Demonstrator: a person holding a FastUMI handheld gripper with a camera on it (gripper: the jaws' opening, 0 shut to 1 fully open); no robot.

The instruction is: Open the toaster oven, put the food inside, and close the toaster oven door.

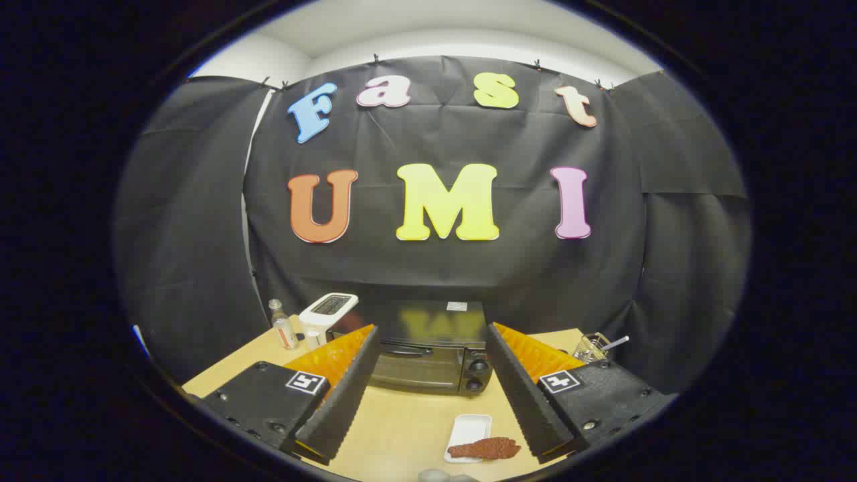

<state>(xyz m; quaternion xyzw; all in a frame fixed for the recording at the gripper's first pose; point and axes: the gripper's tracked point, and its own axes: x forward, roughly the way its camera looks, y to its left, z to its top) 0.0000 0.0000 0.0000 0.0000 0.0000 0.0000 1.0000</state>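
Toaster oven (428, 358) seated on tabletop (402, 422), door shut, front with handle and two knobs facing the tongs (432, 338), long axis running side to side. Tongs spread wide, holding nothing, one finger to each side of the oven front. Food (483, 448), a reddish-brown strip, lying in front of the oven on the near end of a white tray (472, 426), long axis roughly parallel to the oven front, one end overhanging the tray. White appliance (328, 312) and small bottle (283, 326) just left of the oven; wire basket (592, 346) to its right.
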